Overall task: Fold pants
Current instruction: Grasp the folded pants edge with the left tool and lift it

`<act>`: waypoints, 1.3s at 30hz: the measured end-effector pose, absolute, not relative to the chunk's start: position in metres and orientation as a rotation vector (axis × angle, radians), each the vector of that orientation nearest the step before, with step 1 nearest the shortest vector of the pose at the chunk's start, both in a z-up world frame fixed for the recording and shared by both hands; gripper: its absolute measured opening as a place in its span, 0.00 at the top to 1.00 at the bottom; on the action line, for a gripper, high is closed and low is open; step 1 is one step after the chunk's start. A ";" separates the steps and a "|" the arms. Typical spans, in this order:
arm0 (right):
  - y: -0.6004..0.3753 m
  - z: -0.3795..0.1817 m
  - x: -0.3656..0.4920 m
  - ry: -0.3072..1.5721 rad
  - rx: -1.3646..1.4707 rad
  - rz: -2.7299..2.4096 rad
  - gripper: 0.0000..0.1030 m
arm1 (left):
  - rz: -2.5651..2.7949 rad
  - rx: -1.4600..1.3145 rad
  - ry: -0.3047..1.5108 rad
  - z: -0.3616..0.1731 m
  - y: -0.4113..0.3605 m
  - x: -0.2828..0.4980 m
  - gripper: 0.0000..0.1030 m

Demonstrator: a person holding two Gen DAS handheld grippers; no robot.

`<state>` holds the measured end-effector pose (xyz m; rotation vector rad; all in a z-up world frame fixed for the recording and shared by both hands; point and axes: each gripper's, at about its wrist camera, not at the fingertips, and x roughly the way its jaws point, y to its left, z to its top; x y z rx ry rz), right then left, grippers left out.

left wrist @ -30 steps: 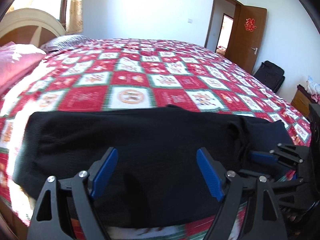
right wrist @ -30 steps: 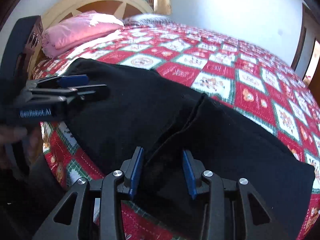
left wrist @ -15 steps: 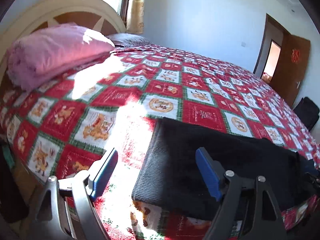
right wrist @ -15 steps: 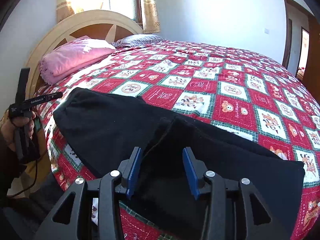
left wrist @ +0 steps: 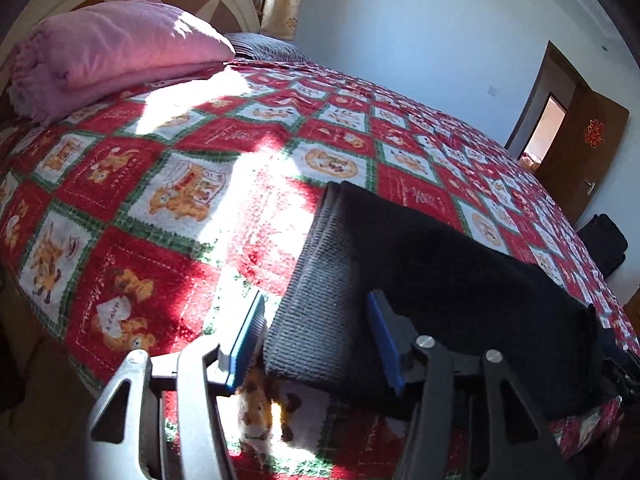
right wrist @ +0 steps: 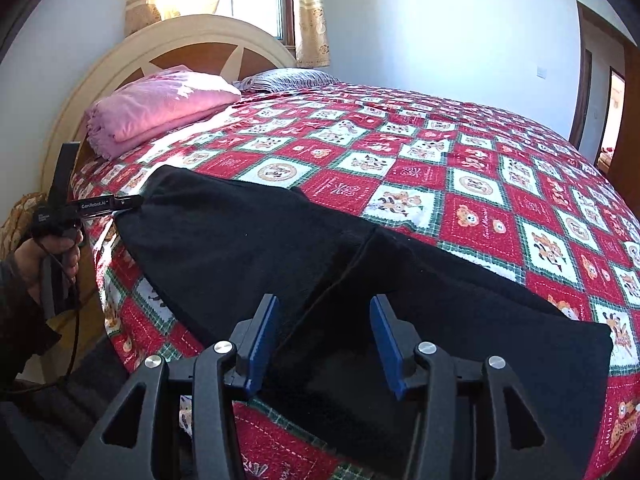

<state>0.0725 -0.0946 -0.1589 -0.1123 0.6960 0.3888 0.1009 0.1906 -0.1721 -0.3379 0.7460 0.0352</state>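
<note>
Black pants (right wrist: 248, 248) lie flat along the near edge of the bed, ribbed waistband (left wrist: 316, 292) at the left end, legs running right. My left gripper (left wrist: 316, 340) is open, its jaws astride the near corner of the waistband; it also shows in the right wrist view (right wrist: 132, 201) at the pants' left end. My right gripper (right wrist: 324, 336) is open above the crotch seam (right wrist: 352, 264), holding nothing.
The bed has a red and white patchwork quilt (right wrist: 460, 184). A folded pink blanket (right wrist: 160, 104) and a striped pillow (right wrist: 288, 78) lie by the headboard (right wrist: 192, 40). A brown door (left wrist: 580, 152) and a black bag (left wrist: 604, 240) stand at the far right.
My left gripper swung left from the middle of the pants to the waistband end and narrowed around its corner. My right gripper drew back a little and opened wider.
</note>
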 end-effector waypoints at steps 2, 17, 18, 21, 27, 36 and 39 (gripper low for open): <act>-0.093 -0.160 0.072 0.694 -0.120 0.390 0.52 | 0.022 -0.338 0.744 -0.173 0.187 0.100 0.50; -0.086 -0.163 0.060 0.684 -0.145 0.375 0.52 | -0.080 -0.474 0.691 -0.174 0.203 0.096 0.77; -0.087 -0.161 0.059 0.679 -0.142 0.374 0.52 | -0.085 -0.479 0.682 -0.172 0.202 0.095 0.78; -0.093 -0.156 0.057 0.667 -0.124 0.360 0.52 | -0.094 -0.488 0.660 -0.167 0.200 0.092 0.79; -0.113 -0.144 0.060 0.646 -0.040 0.317 0.52 | -0.153 -0.516 0.582 -0.143 0.196 0.087 0.80; -0.146 -0.124 0.060 0.623 0.069 0.231 0.51 | -0.265 -0.434 0.478 -0.093 0.157 0.079 0.80; -0.161 -0.117 0.061 0.614 0.115 0.193 0.51 | -0.306 -0.402 0.446 -0.075 0.140 0.074 0.80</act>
